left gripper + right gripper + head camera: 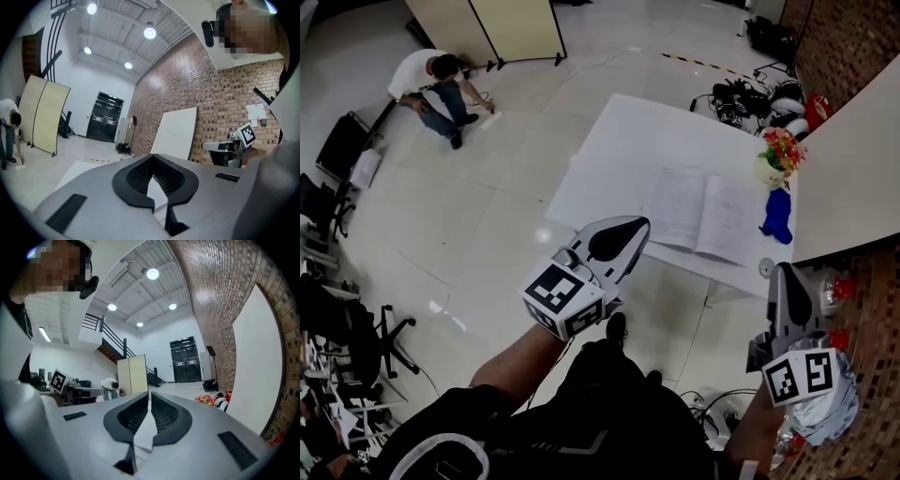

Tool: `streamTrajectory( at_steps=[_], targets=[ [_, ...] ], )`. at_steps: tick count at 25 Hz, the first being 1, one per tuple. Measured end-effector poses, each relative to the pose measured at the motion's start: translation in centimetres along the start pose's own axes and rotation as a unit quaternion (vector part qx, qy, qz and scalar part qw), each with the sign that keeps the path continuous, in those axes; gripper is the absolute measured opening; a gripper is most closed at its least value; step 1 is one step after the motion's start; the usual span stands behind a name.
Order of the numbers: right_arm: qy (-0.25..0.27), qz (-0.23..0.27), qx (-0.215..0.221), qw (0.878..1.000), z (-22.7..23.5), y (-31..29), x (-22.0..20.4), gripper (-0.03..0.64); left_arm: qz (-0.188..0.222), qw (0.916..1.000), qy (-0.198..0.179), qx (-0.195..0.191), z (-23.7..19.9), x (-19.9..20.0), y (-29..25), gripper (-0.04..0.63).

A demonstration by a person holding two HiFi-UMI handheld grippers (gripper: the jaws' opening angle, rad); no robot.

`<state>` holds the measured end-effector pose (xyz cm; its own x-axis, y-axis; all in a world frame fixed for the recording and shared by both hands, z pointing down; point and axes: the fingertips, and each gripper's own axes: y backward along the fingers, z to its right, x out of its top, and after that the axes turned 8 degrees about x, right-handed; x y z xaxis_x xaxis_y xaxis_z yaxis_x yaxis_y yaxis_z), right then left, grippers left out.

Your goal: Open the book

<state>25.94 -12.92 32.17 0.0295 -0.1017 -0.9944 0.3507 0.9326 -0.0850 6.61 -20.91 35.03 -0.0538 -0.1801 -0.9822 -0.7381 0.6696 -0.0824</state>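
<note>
The book [705,216] lies open on the white table [619,141] (pages up), ahead of and between the left claw [639,225] and right claw [781,270]; both are closed, holding nothing.

Book [703,214] and table [619,150] are white; the flowers [783,147] red and yellow.

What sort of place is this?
Probably a large studio or workshop hall: a high brick wall, a folding screen on the tiled floor, and cables and gear heaped beside a white table.
</note>
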Motion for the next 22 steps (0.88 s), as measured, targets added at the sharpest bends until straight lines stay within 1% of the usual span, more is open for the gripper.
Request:
streamTrajectory(
  at_steps=[2,5,9,12,15,18,22],
  targets=[
    [-0.001,-0.008,0.014,1.000,-1.2,2.7,-0.6,0.008,0.005,0.9999,-0.003,0.013,2.4,-0.2,2.3,0.002],
    [-0.013,-0.019,0.035,0.999,-1.6,7.2,-1.5,0.006,0.018,0.9992,0.008,0.035,6.9,-0.1,5.7,0.002],
    [-0.020,-0.006,0.055,0.998,-3.5,11.6,-1.5,0.008,0.008,0.9989,-0.010,0.045,11.1,-0.2,9.6,0.002],
    [-0.018,0.003,0.061,0.998,-6.4,13.7,-1.0,0.006,0.006,0.9989,-0.010,0.045,12.6,0.1,13.5,0.002],
    [-0.021,0.005,0.062,0.998,-10.1,15.3,-1.0,0.006,0.008,0.9984,-0.012,0.055,12.3,-0.3,18.1,0.002],
    [-0.007,-0.001,0.046,0.999,-14.6,16.9,-0.9,0.006,0.019,0.9990,-0.013,0.039,11.8,-0.1,22.5,0.002],
    [0.013,-0.005,-0.001,1.000,-20.9,19.6,-1.2,0.006,0.027,0.9995,-0.011,-0.009,11.3,-0.9,28.3,0.002]
  ],
)
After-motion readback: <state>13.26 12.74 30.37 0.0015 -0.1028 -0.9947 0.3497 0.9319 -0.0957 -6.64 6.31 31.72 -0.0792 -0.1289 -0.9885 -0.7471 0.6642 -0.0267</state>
